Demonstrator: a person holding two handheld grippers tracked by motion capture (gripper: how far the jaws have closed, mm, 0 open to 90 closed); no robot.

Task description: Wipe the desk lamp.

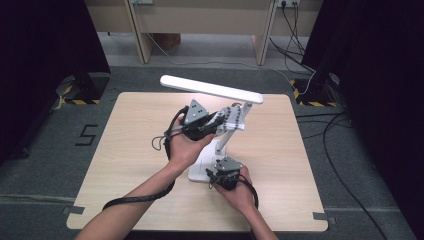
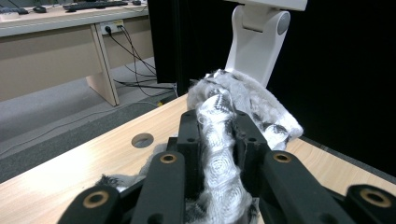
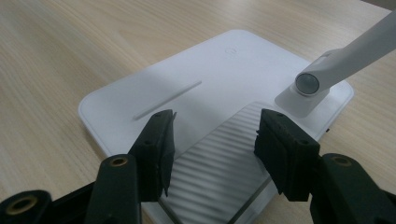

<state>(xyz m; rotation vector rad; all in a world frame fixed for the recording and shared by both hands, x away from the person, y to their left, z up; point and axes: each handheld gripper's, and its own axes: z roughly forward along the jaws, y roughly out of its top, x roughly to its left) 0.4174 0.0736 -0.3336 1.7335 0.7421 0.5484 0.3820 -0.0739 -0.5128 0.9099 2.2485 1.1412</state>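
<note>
Wiping looks to be the job here: the left gripper has a grey-and-white cloth bunched tight between its fingers, clenched on a thick fold so the loose end spills out ahead of the tips. In the left gripper view that free end sits just in front of the fingers, right up against the white upright arm of the desk lamp, close below its hinge. My read is that the cloth is held that way so its soft front, not the hard black tips, meets the plastic.

Down low, the right gripper is doing the steadying, or getting ready to. Its fingers are spread apart with nothing between them, hovering over the near edge of the lamp's flat white base, which lies directly under and ahead of the tips. Whether they press on the base, I cannot tell. The lamp's lower joint is ahead of the fingers and off to their right. Seems sensible: a tall, thin lamp on a light base could tip or skid on the counter once the cloth pushes on its arm.

In the high view the long lamp head stretches above and beyond both grippers.

Writing? A faint round mark is embossed on the base beyond the right fingers, too small to read. On the floor, left of the counter, a black "5" is marked.
</note>
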